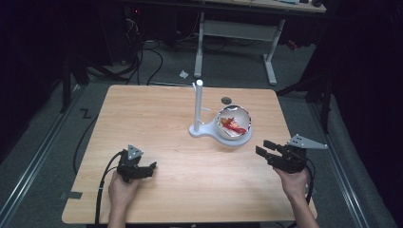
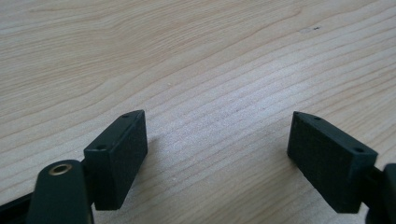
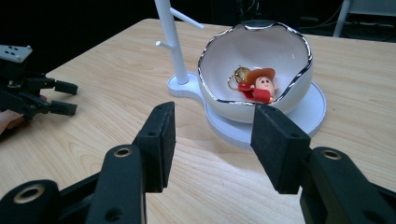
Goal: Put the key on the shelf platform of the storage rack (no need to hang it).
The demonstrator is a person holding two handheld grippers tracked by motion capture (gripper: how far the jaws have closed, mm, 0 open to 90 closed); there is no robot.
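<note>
On the table's right side, the right gripper (image 3: 212, 140) hangs open near the tilted bowl (image 3: 233, 100) holding a toy keychain (image 3: 258, 86); a clumsy reach could tip it. The left gripper (image 2: 217, 154) rests open, empty.

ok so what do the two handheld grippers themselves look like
Both are black. The left gripper and right gripper each have two flat rectangular jaws with small screw holes, brass-ringed pivot holes on the linkage, a grey three-cornered plate on top, and a black cable trailing back. Forearms are bare, no sleeves.
</note>
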